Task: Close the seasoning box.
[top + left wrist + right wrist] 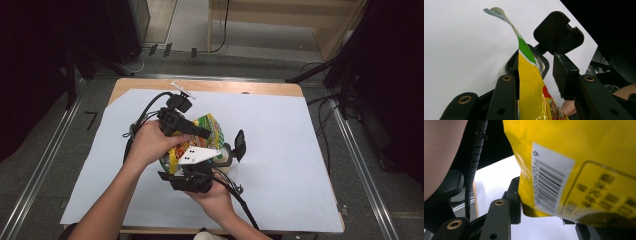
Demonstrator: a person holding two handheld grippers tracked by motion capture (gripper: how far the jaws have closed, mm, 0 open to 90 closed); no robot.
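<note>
You held the yellow packet (207, 131) above the middle of the white sheet (300, 150), over a container (226, 156) with its black lid (240, 144) flipped up. Your left gripper (536, 82) stood apart, the packet's edge against one jaw only. Your right gripper (541, 217) was clamped on the packet's bottom corner.

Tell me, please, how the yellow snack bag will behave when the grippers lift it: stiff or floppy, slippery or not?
The yellow snack bag is probably floppy: its top edge curls and bends sideways above the left gripper. Its glossy film looks rather slippery, so it may slide between the pads. It seems light for its size, since it hangs above the white sheet without sagging much.
</note>
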